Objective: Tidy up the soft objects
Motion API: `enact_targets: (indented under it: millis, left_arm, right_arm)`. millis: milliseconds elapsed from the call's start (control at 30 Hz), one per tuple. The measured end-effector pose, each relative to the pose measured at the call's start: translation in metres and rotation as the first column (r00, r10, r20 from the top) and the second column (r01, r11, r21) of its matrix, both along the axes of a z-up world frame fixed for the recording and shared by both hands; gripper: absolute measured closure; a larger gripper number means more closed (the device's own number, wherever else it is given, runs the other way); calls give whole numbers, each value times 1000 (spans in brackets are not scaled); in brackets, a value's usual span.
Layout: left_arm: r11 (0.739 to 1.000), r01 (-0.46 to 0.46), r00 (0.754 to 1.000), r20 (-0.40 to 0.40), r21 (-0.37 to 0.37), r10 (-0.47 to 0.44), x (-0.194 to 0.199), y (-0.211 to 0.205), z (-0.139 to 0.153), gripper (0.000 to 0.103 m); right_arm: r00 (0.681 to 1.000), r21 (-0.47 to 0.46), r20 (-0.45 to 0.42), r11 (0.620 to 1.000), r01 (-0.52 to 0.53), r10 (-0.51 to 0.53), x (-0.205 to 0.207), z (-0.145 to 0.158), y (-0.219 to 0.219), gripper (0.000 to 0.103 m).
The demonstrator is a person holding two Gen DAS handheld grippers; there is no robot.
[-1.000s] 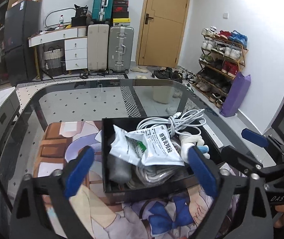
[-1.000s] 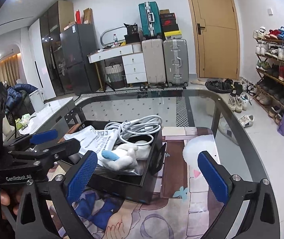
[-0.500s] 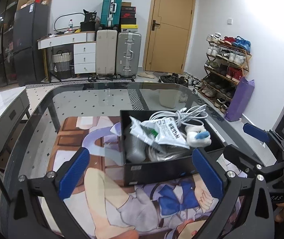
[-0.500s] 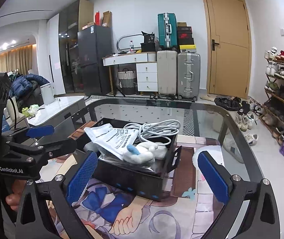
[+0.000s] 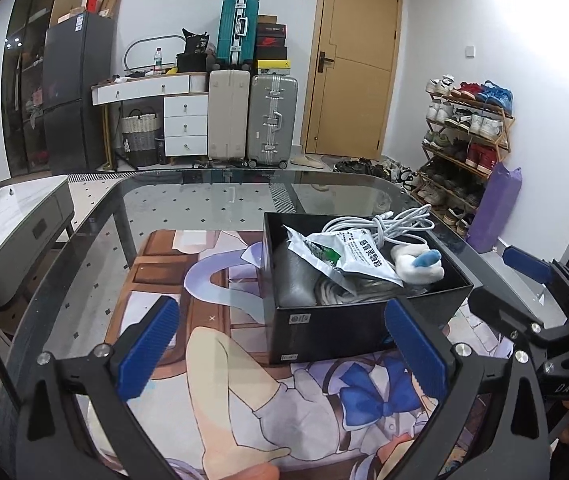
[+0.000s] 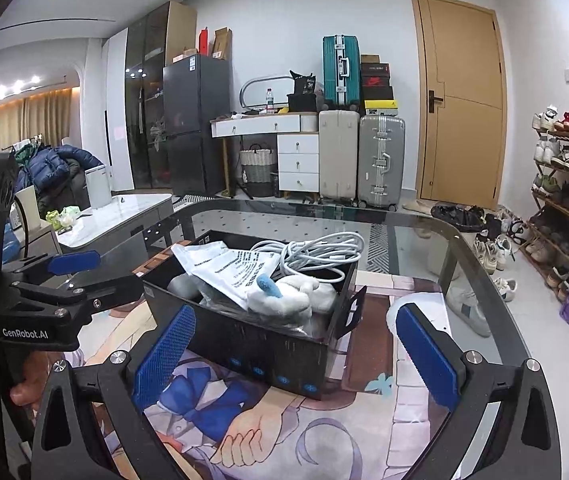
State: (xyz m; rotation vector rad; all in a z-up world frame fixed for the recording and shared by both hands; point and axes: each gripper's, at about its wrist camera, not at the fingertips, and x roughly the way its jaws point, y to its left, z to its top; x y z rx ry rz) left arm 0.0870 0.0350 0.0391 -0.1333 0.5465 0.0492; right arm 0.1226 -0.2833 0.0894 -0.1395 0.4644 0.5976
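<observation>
A black box [image 5: 324, 320] [image 6: 268, 356] stands on a printed anime mat [image 5: 212, 380] [image 6: 324, 432] on the glass table. In it lie a silver medicine pouch [image 5: 348, 256] [image 6: 228, 268], a coiled white cable [image 5: 380, 224] [image 6: 316, 250], a white plush toy with a blue tip [image 5: 418, 266] [image 6: 284, 294] and a grey object [image 5: 296, 280]. My left gripper [image 5: 280, 344] is open and empty, in front of the box. My right gripper [image 6: 296, 354] is open and empty, near the box's front corner. Each gripper shows in the other's view.
The glass table [image 5: 204, 200] ends in a rounded far edge. Behind stand suitcases [image 5: 252, 116], a white drawer desk [image 5: 172, 120], a fridge [image 5: 72, 92], a door [image 5: 352, 64] and a shoe rack [image 5: 468, 132]. A low white cabinet [image 5: 4, 236] stands left.
Both grippers have pulled back and risen from the box, so it looks smaller and farther. Both stay open and empty. The box contents have not moved.
</observation>
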Motion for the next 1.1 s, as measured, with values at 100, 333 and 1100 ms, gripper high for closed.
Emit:
enact_targets:
  millis: [100,333,1100]
  left_arm:
    - [1000,-6,1000,16,-5,7,-1,3,-1,0]
    - [1000,-7,1000,22,11,7,1,3,-7,0]
    - [1000,-21,999,30,17,21,2,1,-14,0]
  right_arm:
    - [1000,-4,-3,1000,5,-5,2,-2,1,1]
    - [1000,-4,-5,1000,7,-7,5,-6,3,1]
    - [1000,-2,22,1000,18,-18,4,-8,4,1]
